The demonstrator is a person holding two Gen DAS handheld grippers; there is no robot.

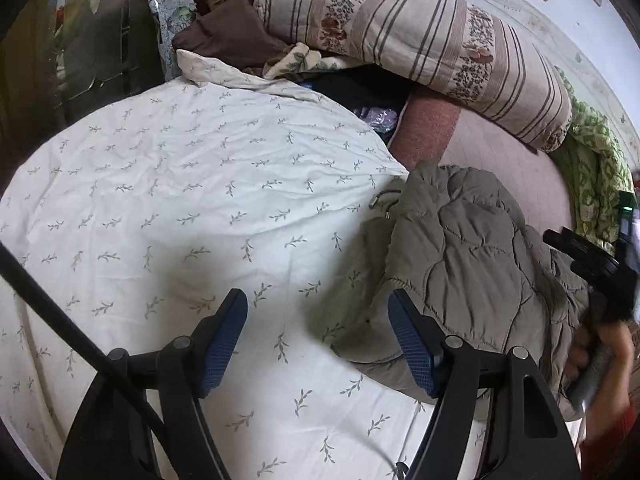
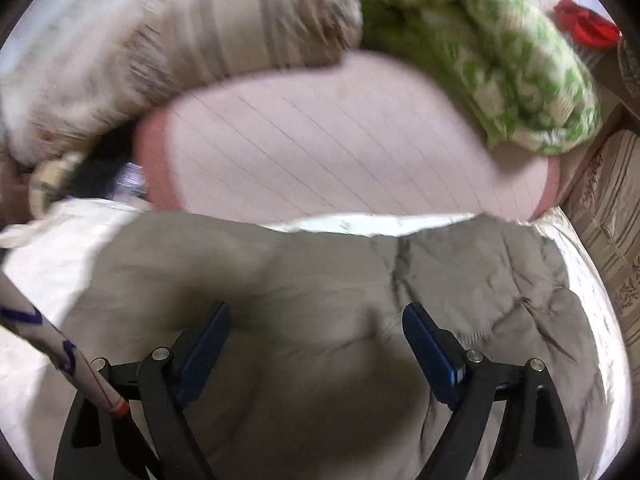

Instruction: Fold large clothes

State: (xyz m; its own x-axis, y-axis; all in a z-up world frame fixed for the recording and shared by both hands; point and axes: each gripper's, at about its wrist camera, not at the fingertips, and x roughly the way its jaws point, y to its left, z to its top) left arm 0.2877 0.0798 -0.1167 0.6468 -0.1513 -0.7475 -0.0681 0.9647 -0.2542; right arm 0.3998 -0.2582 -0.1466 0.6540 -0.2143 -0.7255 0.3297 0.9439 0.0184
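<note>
While a grey-green quilted jacket [image 1: 472, 264] lies bunched on a white sheet [image 1: 180, 184] printed with small leaf sprigs, two hand-held grippers hang over the bed; the left gripper [image 1: 318, 344] is poised above bare sheet just beside the jacket's left edge, its blue-padded jaws spread with nothing between them, the right-hand pad close to the padded cloth, though whether it touches cannot be told; a hand [image 1: 600, 356] at the far right of the left wrist view grasps the handle of the other tool, with a red sleeve below it. Seen from the right wrist, the right gripper [image 2: 316, 340] hovers over the middle of the jacket [image 2: 320, 280], jaws wide apart and empty, pads clear of the fabric; that view is blurred, so finer creases are lost. Beyond the jacket lies a pale pink mat [image 2: 328, 140] with thin diagonal lines and a darker pink edge; behind it a striped, flower-banded pillow [image 1: 420, 36] rests against the wall, a green-and-white patterned blanket [image 2: 492, 52] heaped to its right, brown cloth [image 1: 228, 28] piled to its left; a red object [image 2: 588, 26] sits at the far right corner, too blurred to identify; a black cable [image 1: 60, 320] crosses the lower left of the left wrist view.
</note>
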